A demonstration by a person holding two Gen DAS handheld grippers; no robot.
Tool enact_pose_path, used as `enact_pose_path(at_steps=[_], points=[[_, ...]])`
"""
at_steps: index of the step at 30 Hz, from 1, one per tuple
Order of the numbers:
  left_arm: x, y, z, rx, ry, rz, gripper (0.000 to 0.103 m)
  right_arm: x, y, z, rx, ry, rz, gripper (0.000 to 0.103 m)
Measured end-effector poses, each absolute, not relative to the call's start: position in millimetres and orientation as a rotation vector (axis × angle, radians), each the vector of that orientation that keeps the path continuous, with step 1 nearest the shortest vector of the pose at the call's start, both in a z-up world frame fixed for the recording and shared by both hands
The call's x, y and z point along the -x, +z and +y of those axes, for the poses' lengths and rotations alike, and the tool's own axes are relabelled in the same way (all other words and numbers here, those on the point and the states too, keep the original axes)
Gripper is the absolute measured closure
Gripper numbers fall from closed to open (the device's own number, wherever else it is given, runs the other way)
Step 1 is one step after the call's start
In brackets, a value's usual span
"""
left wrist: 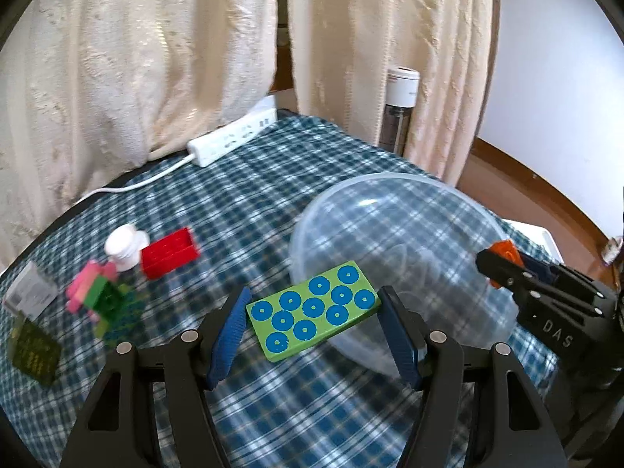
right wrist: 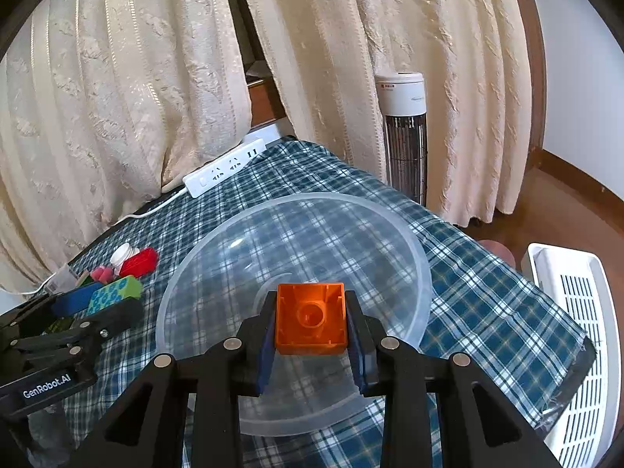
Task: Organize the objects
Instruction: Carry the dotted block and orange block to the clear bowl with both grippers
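So far nothing sits in the clear plastic bowl (right wrist: 296, 257); I see only the checked cloth through its floor, so I judge the sorting as barely begun. My left gripper (left wrist: 314, 310) has its fingers clamped on the ends of the green block with blue studs (left wrist: 314, 310), which hangs over the bowl's near rim at about 7 o'clock of the bowl in the left wrist view. My right gripper (right wrist: 311, 325) has its fingers clamped on the sides of the orange block (right wrist: 311, 325), hollow underside toward the camera, held over the bowl's near half.

Left on the counter (left wrist: 273, 202), at 9 o'clock of the bowl, are the red block (left wrist: 169, 252), a white cap-like piece (left wrist: 125, 246) just beside it, a pink and green cluster of blocks (left wrist: 99, 292), plus a grey card (left wrist: 29, 290) and a dark green card (left wrist: 35, 353) nearer the edge. I reckon those go in next, once both held blocks drop.

Writing: "DAS" shows on the right gripper's body in the left wrist view, and "GenRobot.AI" on the left gripper in the right wrist view. The fan (right wrist: 403, 132) by the curtain carries a small red label I cannot read, and the dark green card's print is blurred.
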State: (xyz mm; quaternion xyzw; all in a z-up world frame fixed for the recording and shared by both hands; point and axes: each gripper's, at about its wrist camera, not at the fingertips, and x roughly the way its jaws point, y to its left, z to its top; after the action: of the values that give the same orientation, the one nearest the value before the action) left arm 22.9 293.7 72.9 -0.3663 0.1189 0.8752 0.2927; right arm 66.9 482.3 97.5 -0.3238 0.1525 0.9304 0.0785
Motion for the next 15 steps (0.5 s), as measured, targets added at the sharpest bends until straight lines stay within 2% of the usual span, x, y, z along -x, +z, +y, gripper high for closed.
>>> enact_pose_path(at_steps=[6, 9, 10, 12, 13, 15], points=[[-17.1, 70.3, 309.6, 0.985, 2.281, 0.293, 0.035, -67.7, 99.0, 490.0, 0.945, 2.776, 0.471, 0.070], [-14.0, 70.2, 316.1, 0.994, 2.252, 0.268, 0.031, -67.4, 99.9, 492.9, 0.931, 2.763, 0.474, 0.066], [-13.8, 70.7, 317.6, 0.995, 2.243, 0.262, 0.025, -67.5, 99.9, 494.6, 0.925, 2.758, 0.487, 0.062], [-14.9, 72.4, 318.4, 0.977, 2.244, 0.254, 0.021, -68.7, 99.8, 498.8, 0.909, 2.744, 0.519, 0.030], [-16.2, 73.5, 318.4, 0.964, 2.255, 0.262, 0.021, -70.3, 100.1, 500.6, 0.892, 2.738, 0.535, 0.027], [-17.3, 74.1, 319.2, 0.948, 2.272, 0.280, 0.021, -72.4, 101.0, 502.4, 0.875, 2.733, 0.534, 0.026]])
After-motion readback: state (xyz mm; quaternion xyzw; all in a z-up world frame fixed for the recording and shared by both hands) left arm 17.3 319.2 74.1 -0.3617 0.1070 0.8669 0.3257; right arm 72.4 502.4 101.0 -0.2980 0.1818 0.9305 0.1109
